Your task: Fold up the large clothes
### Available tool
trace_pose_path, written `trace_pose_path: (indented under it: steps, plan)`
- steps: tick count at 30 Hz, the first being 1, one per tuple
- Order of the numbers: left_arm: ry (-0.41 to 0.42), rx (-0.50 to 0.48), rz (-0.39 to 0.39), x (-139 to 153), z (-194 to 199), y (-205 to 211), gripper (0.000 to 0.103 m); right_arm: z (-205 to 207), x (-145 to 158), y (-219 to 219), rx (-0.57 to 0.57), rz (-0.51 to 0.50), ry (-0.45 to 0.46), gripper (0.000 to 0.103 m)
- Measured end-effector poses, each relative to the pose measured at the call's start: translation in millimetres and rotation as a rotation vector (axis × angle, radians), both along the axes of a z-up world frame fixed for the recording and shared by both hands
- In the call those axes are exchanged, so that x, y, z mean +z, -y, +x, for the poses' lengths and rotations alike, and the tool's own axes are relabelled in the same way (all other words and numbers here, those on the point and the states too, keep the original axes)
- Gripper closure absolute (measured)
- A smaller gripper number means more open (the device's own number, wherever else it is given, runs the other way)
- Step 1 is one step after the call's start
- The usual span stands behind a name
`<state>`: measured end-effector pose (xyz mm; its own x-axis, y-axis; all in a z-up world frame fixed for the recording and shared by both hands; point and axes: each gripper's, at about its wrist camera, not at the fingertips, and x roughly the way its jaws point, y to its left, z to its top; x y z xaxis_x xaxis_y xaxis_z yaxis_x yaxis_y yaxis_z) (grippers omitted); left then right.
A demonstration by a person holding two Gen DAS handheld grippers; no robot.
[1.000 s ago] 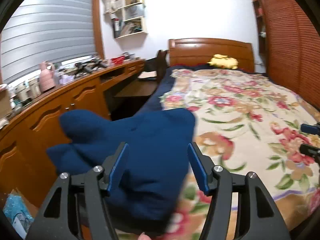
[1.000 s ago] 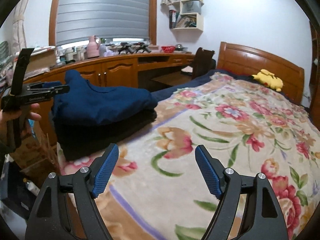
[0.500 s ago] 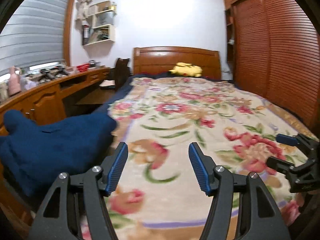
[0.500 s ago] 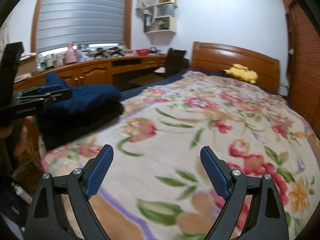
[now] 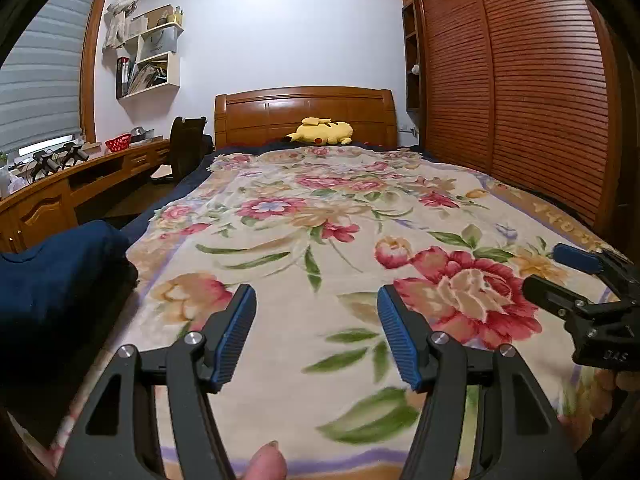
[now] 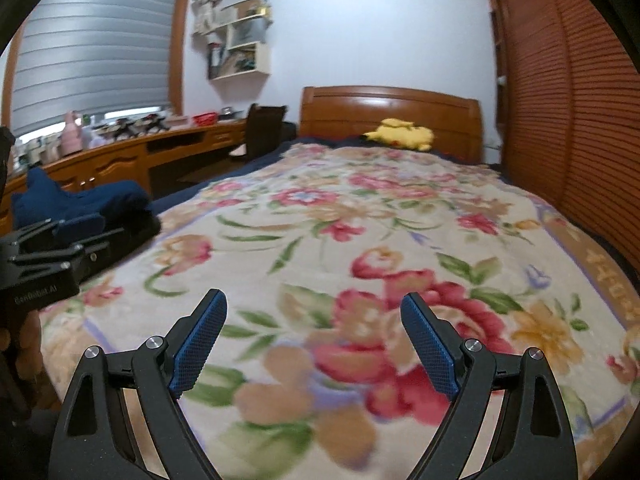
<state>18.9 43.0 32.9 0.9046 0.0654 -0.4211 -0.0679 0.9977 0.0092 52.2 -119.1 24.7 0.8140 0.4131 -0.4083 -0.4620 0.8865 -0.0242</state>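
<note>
In the left wrist view, the left gripper [image 5: 312,336] is held spread and empty over the floral fleece blanket [image 5: 320,248]; the folded navy garment [image 5: 52,276] lies stacked at the bed's left edge. In the right wrist view, the right gripper [image 6: 314,344], its jaws just widened and nothing between them, is likewise unloaded; the next garment should be spread flat mid-bed.

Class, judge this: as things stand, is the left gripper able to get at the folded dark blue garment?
Probably yes: the left gripper, open and empty, has the folded dark blue garment unobstructed beside it.

right gripper [image 6: 314,338]: jaws apart, just widened, empty | below: floral blanket [image 6: 400,216] | left: folded navy garment [image 6: 86,204]
</note>
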Motion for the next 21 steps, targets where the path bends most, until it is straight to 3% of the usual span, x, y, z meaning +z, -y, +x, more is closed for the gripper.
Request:
trace_pose_path:
  steps: [7, 21]
  plan:
    - [0.033, -0.018, 0.0, -13.7, 2.3, 30.4, 0.04, -4.4, -6.9, 38.5, -0.101, 0.014, 0.087, 0.013]
    - [0.016, -0.043, -0.009, -30.8, 5.6, 41.4, 0.04, 2.0, -23.0, 69.5, -0.174, 0.035, 0.082, 0.013]
